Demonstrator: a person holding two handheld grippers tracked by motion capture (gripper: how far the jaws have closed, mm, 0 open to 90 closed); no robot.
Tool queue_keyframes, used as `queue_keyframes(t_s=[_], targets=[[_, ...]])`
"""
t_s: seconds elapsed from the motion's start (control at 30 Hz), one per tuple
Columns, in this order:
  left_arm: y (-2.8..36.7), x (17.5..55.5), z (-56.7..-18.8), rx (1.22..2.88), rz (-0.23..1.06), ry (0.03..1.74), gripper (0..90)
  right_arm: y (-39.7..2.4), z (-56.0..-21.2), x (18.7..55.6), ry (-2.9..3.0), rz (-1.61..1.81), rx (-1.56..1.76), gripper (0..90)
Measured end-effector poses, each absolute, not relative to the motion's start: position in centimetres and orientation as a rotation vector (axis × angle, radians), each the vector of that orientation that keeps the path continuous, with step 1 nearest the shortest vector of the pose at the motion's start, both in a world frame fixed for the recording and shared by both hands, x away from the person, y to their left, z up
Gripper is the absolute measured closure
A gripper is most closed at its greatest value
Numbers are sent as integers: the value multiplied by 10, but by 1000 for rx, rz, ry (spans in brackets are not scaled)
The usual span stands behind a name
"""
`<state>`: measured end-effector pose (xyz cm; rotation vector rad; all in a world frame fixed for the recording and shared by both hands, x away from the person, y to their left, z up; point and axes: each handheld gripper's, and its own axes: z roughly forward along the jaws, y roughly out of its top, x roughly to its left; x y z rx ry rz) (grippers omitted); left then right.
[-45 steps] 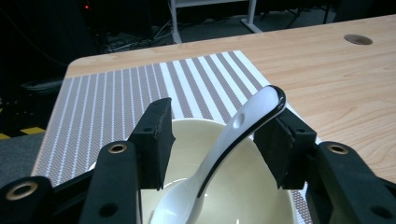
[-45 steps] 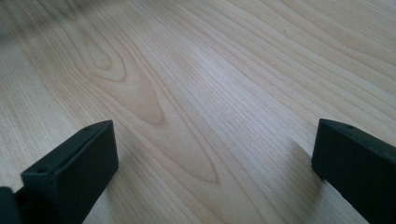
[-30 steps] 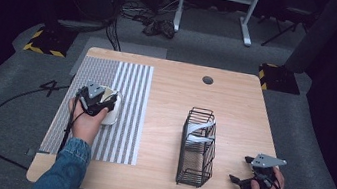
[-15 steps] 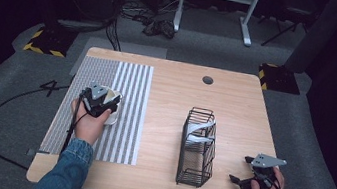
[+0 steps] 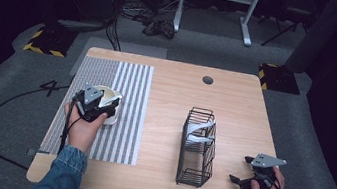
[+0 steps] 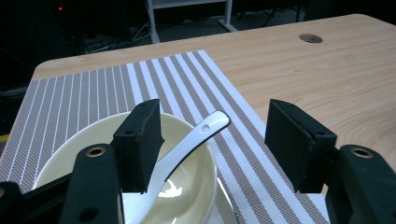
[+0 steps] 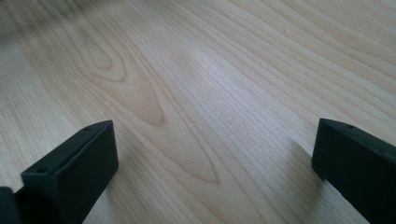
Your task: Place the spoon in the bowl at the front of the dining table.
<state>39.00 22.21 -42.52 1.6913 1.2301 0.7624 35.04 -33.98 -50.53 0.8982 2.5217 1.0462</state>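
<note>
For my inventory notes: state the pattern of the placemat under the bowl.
The placemat has grey-brown and white stripes, shown best in the left gripper view.

The left hand-held gripper (image 5: pixel 104 106) covers the near half of the bowl (image 5: pixel 111 97) from above; the spoon's (image 6: pixel 196 137) lower end vanishes behind a jaw.

Cream bowl (image 6: pixel 196 177), white spoon (image 6: pixel 205 133), brown-and-white striped mat (image 6: pixel 84 93)
</note>
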Motion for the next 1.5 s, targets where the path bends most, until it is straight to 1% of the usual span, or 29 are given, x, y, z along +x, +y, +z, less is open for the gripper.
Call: queue_keyframes(t_s=[0.33,0.43,0.5,0.93,1.27,1.5], targets=[[223,365,-411,1686,739,1199,342,-340,-505,350,2522,1046,898,4],[226,360,-409,1672,683,1199,333,-340,-505,350,2522,1046,899,4],[227,358,-409,1669,672,1200,329,-340,-505,350,2522,1047,898,4],[239,335,-407,1731,674,1174,298,-340,-505,350,2522,1047,898,4],[250,319,-407,1743,691,1144,267,-340,-505,350,2522,1047,899,4],[261,311,-412,1745,666,1147,242,-340,-505,350,2520,1045,897,4]])
